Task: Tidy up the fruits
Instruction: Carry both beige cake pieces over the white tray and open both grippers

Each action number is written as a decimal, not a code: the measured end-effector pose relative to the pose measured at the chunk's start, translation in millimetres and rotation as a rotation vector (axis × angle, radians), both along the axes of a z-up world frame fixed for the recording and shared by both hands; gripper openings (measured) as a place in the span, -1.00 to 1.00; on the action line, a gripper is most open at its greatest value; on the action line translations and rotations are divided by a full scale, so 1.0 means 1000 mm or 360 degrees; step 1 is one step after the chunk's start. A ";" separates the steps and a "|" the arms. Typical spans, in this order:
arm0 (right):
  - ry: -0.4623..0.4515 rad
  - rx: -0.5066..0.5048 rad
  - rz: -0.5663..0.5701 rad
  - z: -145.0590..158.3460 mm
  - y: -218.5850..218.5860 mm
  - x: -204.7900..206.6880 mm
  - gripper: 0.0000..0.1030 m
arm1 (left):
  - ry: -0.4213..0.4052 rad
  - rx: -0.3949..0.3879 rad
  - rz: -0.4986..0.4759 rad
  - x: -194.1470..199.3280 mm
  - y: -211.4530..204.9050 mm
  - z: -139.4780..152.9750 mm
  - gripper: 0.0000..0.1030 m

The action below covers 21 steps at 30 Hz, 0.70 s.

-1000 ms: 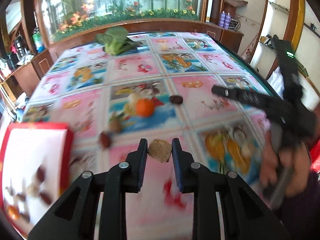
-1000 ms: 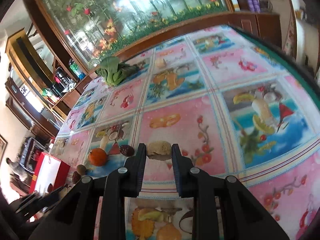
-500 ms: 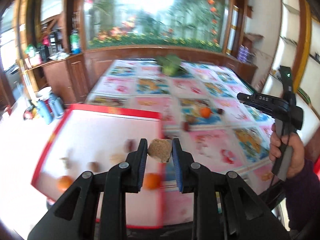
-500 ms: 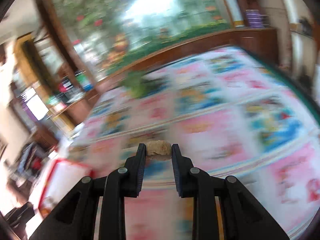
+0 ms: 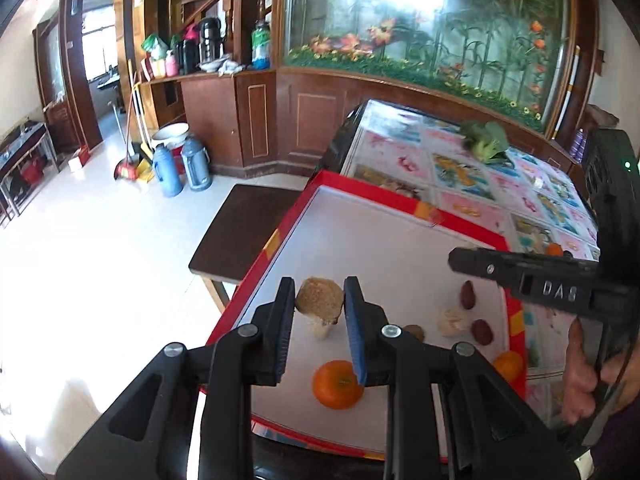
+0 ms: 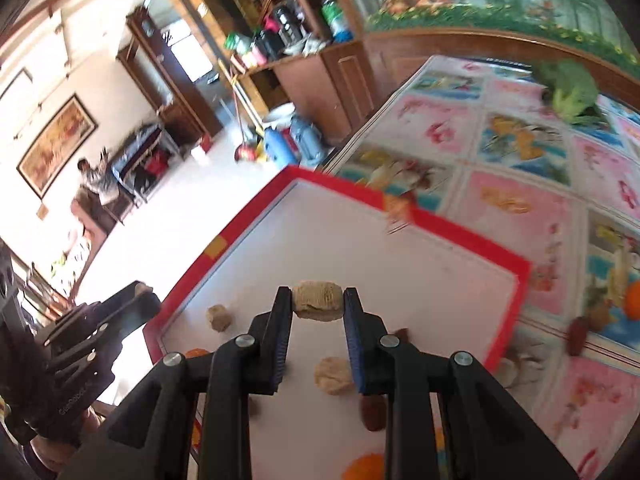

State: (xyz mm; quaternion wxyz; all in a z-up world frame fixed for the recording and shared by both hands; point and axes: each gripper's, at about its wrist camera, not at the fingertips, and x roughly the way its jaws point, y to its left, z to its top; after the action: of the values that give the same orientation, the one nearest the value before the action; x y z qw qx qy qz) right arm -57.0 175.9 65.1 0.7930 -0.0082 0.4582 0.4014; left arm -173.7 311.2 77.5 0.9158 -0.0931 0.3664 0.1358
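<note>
My left gripper (image 5: 319, 307) is shut on a round brown walnut (image 5: 319, 300) above the near left part of the red-rimmed white tray (image 5: 382, 248). In the tray lie an orange (image 5: 337, 385), a pale walnut (image 5: 452, 322), red dates (image 5: 467, 295) and a second orange (image 5: 508, 366). My right gripper (image 6: 318, 307) is shut on a tan walnut (image 6: 318, 306) above the same tray (image 6: 420, 268), where a walnut (image 6: 219, 317), a pale piece (image 6: 333, 375) and a red date (image 6: 373, 412) lie. The right gripper also shows in the left wrist view (image 5: 460, 258).
The flowered tablecloth (image 6: 516, 184) carries a green vegetable (image 6: 570, 88), an orange (image 6: 632, 300) and a date (image 6: 577, 334) outside the tray. A dark stool (image 5: 248, 232) stands beside the table's left edge. Thermoses (image 5: 182, 166) stand on the floor.
Both grippers swung left from the tablecloth to over the tray, each still holding its walnut. The right gripper has come in close beside the left.
</note>
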 end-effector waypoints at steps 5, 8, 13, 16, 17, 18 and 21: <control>0.0037 -0.0076 0.0007 -0.015 0.011 0.003 -0.53 | 0.0061 -0.0017 -0.0009 0.009 -0.003 -0.015 -0.48; 0.0079 -0.0088 -0.0033 -0.020 0.012 0.012 -0.53 | 0.0077 0.0026 -0.0030 0.023 -0.007 -0.013 -0.48; 0.0160 -0.0195 -0.0133 -0.029 0.014 0.031 -0.53 | 0.0234 0.0035 -0.0003 0.063 0.001 -0.022 -0.48; 0.0168 -0.0199 -0.0141 -0.029 0.015 0.035 -0.53 | 0.0296 -0.0034 0.0022 0.076 0.004 -0.031 -0.48; 0.0153 -0.0213 -0.0135 -0.029 0.016 0.034 -0.53 | 0.0317 -0.0033 0.0063 0.078 0.006 -0.036 -0.48; 0.0157 -0.0213 -0.0118 -0.029 0.016 0.033 -0.51 | 0.0324 -0.0035 0.0073 0.077 0.006 -0.038 -0.48; 0.0181 -0.0171 -0.0082 -0.026 0.009 0.032 -0.50 | 0.0393 -0.0099 0.0129 0.076 0.009 -0.049 -0.47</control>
State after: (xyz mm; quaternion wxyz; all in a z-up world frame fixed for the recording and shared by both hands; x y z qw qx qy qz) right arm -25.3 185.4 38.6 0.7743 -0.0161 0.5234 0.3554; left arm -98.1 320.3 28.8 0.8541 -0.1187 0.4763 0.1718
